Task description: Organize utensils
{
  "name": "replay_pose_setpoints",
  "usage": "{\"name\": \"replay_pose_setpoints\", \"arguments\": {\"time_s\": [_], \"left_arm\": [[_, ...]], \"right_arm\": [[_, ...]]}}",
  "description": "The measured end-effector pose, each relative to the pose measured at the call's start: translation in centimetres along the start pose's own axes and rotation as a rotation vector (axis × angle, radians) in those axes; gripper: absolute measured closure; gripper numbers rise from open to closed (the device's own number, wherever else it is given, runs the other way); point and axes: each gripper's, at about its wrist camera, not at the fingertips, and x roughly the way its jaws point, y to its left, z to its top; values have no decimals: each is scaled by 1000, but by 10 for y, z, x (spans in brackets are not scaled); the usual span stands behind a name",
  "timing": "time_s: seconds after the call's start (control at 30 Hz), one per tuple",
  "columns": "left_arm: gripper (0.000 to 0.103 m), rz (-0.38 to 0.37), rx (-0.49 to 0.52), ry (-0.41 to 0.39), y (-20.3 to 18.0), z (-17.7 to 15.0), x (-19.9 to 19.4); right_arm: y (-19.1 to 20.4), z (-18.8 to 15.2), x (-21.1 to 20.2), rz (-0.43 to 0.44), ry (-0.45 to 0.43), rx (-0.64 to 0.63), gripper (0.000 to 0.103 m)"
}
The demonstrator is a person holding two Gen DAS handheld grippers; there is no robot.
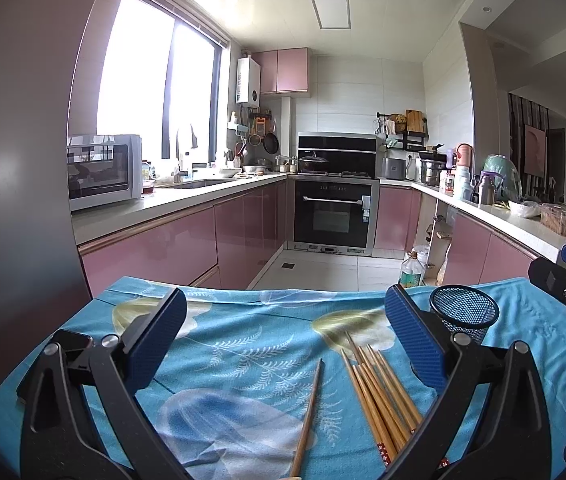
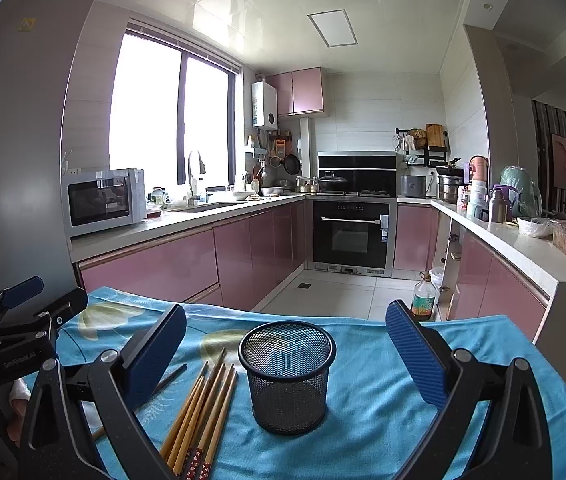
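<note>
Left tool (image 1: 283,344) and right tool (image 2: 285,354), both spread wide and empty, above chopsticks (image 1: 379,392) beside a mesh cup (image 2: 288,376) on the cloth-covered desk (image 2: 383,392).

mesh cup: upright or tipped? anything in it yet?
Upright and empty. The mesh cup stands on its base, open rim up, nothing showing through the mesh. The chopsticks lie on the cloth beside it.
</note>
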Motion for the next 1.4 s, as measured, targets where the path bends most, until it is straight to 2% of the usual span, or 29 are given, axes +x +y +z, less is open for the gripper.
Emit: {"name": "replay_pose_setpoints", "arguments": {"time_s": [0.17,0.4,0.5,0.6,0.77,0.93,1.07,1.1,1.13,1.27,1.4], "left_arm": [[6,-1,14,43,5,-3,5],[6,-7,50,131,14,-15,18],[6,-27,55,200,20,-24,32],[11,-45,91,264,20,-35,45],[21,-90,136,368,14,-54,62],[30,-132,147,451,8,-68,79],[37,-164,163,533,-1,-80,94],[42,-170,165,552,-2,-82,94],[46,-173,172,565,-5,-85,98],[49,-193,165,612,-11,-92,111],[59,-209,156,647,-15,-96,120]], "right_arm": [[3,-5,-1,21,28,-11,6],[8,-18,4,119,120,-29,7],[15,-27,12,164,188,-36,15],[24,-38,21,208,259,-49,26],[36,-59,48,242,418,-56,53],[37,-76,69,253,533,-21,67],[38,-83,81,257,589,-17,74],[38,-84,84,260,599,-18,75],[38,-84,86,260,607,-19,77],[41,-88,95,256,644,-26,80],[43,-92,103,252,674,-21,81]]}}
